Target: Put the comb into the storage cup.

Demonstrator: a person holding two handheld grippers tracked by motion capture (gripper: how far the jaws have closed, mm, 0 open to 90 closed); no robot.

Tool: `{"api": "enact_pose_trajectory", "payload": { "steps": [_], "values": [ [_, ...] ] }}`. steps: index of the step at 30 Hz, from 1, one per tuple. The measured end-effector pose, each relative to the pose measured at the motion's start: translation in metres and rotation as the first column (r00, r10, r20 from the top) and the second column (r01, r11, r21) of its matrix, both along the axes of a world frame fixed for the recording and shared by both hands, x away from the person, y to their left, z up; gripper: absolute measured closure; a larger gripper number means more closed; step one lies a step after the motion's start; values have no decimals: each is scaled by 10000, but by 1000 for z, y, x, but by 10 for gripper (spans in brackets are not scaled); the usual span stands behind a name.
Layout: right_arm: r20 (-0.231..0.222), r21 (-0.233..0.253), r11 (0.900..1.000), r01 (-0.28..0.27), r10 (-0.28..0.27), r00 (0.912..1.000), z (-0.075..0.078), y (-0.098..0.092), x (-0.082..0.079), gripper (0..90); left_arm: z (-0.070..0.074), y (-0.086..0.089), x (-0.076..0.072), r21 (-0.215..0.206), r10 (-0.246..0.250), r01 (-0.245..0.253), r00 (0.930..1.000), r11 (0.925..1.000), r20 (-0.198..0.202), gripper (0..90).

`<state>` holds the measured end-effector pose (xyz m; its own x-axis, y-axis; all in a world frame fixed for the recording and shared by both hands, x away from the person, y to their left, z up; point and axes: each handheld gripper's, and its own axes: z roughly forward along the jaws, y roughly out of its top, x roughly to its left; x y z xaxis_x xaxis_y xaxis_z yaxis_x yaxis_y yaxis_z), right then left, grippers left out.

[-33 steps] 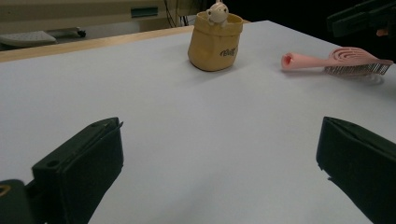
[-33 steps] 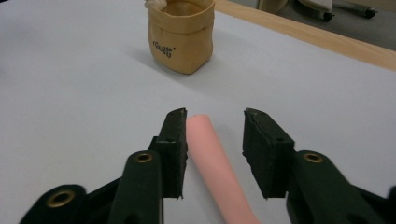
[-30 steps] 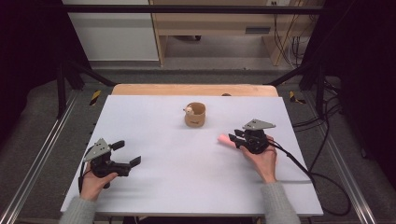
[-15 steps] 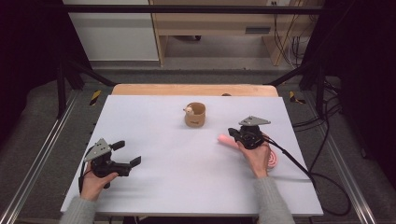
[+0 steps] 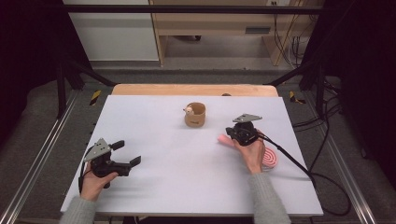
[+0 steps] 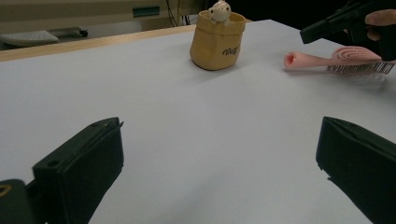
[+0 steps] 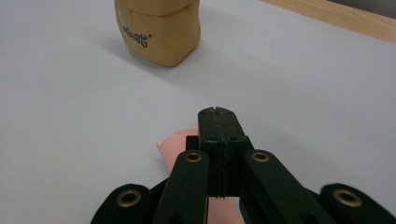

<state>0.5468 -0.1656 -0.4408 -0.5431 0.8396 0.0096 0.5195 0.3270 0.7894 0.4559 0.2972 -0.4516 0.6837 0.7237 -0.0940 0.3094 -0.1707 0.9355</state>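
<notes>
A white worktop fills the middle of the high view, with a wooden strip along its far edge and dark floor and cables around it. A tan pot with a small figure in it stands upper centre. The pink brush lies right of centre, handle toward the pot. Over the last second the right gripper has slid up and leftward along the brush, from beside the handle to over its tip; I judge it is lining up for a grasp, not yet made. Its jaws are pressed together, empty, above the handle end. The right hand lies flat over the brush, wrist toward the lower edge. The left gripper, lower left, has stayed put, jaws spread wide, resting low on the worktop and aimed right toward the pot.
</notes>
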Motion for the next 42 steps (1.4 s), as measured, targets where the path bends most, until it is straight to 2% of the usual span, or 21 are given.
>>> {"api": "enact_pose_trajectory", "payload": {
  "steps": [8, 17, 28, 42],
  "values": [
    [-495, -280, 9995, 165, -179, 9986, -6, 2, 3, 900, 0, -1, 0, 28, -12, 12, 10000, 10000, -3, 7],
    [-769, -402, 9990, 188, -219, 9968, -11, 4, 5, 900, 0, -1, 0, 36, -26, 26, 10000, 10000, 4, 8],
    [-1114, -428, 9988, -219, 170, 9936, -11, 5, 0, 900, 0, -1, 0, 51, -8, 8, 10000, 10000, 13, 8],
    [-1692, -466, 9948, -909, 818, 9822, -14, 9, -13, 900, -1, -2, 0, 88, 20, -20, 10000, 10000, 1, 8]
  ]
}}
